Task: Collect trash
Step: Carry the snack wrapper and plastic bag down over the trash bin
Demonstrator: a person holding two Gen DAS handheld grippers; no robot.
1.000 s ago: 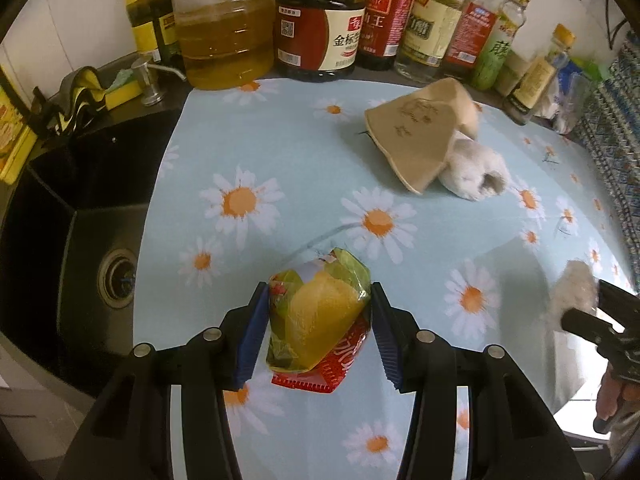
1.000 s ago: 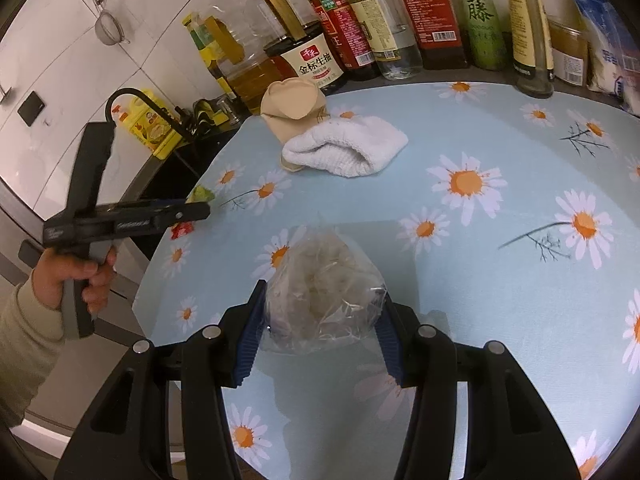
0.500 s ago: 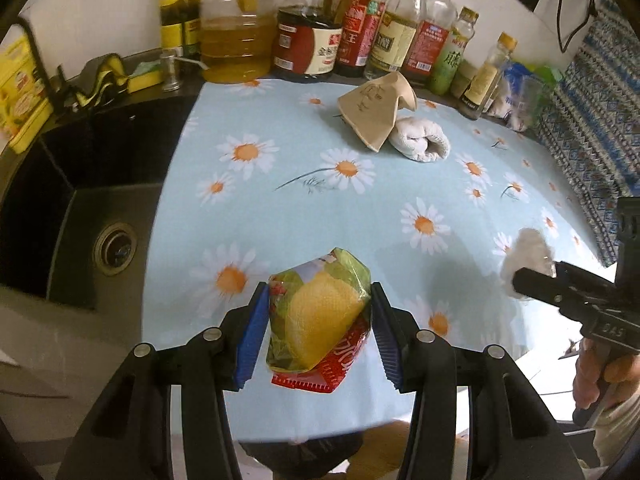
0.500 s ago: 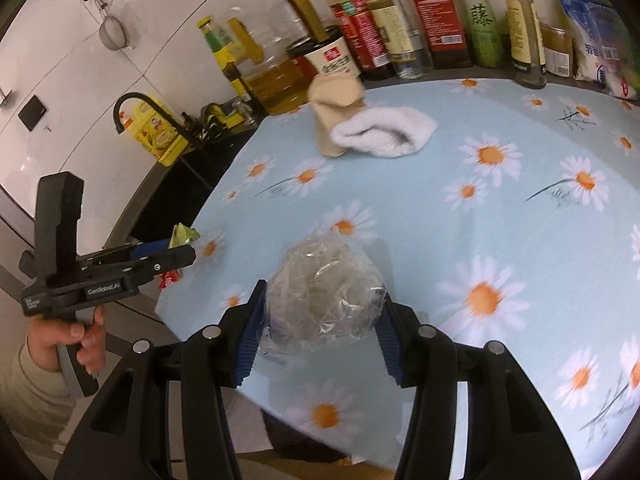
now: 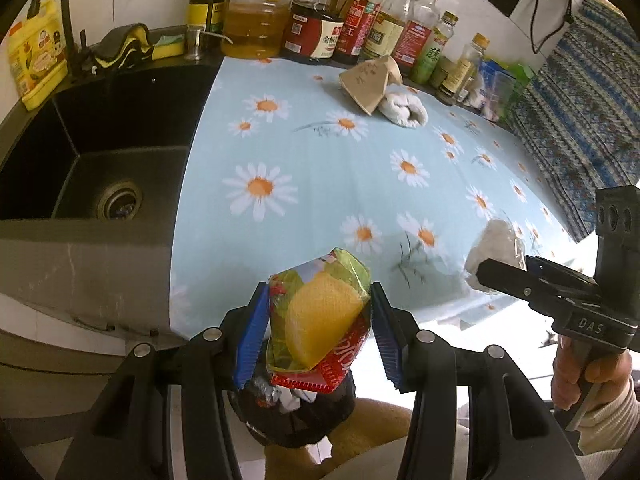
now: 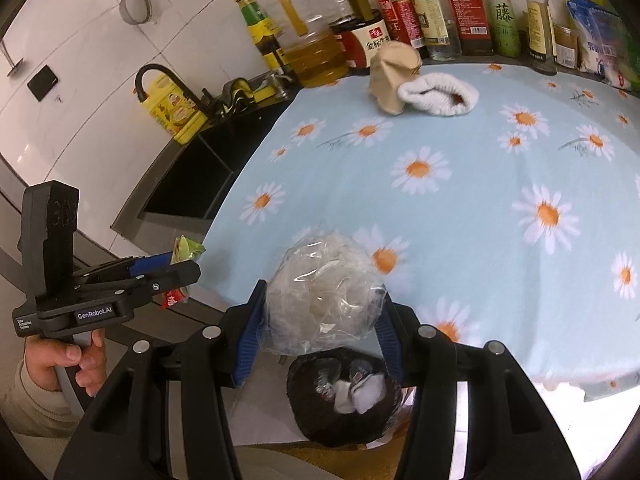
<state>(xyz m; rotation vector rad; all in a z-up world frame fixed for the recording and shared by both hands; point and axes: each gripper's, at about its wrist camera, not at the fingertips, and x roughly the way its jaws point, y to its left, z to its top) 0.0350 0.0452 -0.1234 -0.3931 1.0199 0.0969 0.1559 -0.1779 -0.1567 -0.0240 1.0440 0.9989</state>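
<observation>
My left gripper (image 5: 318, 330) is shut on a yellow, green and red snack wrapper (image 5: 320, 320), held past the counter's front edge above a black-lined trash bin (image 5: 296, 420). My right gripper (image 6: 320, 320) is shut on a crumpled clear plastic bag (image 6: 322, 296), also held over the bin (image 6: 348, 404), which has some trash inside. Each gripper shows in the other's view: the right one with its bag (image 5: 496, 256) to the right, the left one with the wrapper (image 6: 186, 250) to the left.
The counter has a blue daisy-print cloth (image 5: 360, 160). A crumpled brown paper bag (image 5: 370, 82) and a rolled white cloth (image 5: 404, 108) lie near the back. Bottles (image 5: 320, 20) line the back wall. A black sink (image 5: 92, 152) is on the left.
Both grippers have pulled back from over the counter to beyond its front edge, carrying the wrapper and the plastic bag. The trash bin has come into view under them.
</observation>
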